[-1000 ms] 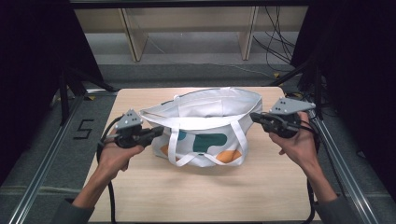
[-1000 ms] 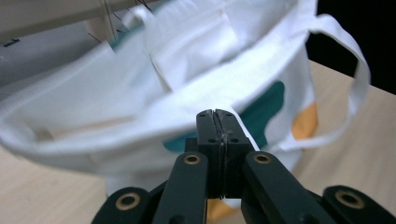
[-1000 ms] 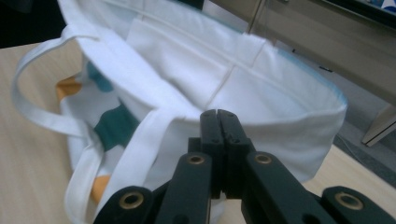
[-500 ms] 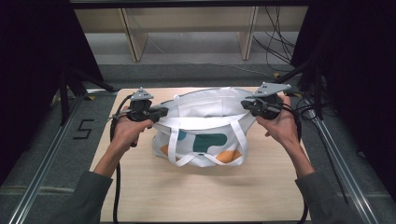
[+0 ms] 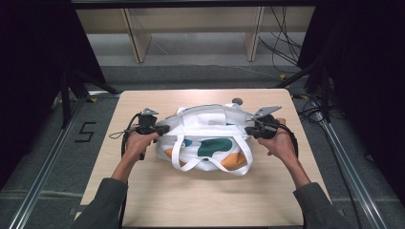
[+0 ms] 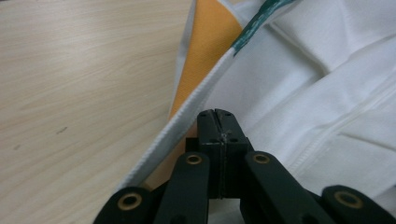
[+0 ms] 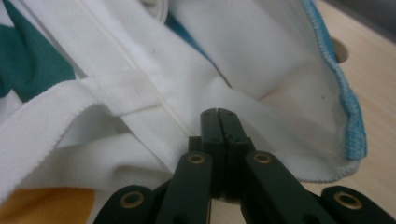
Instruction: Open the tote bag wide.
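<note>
Your tote bag hides most of a small dark object behind it; too small to identify. Whether cloth sits pinched between the left tongs or right tongs can't be told.

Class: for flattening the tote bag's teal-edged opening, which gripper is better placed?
Right. The right gripper, shut, is beside the tote bag's teal-edged opening; the left gripper is at the orange side.
</note>
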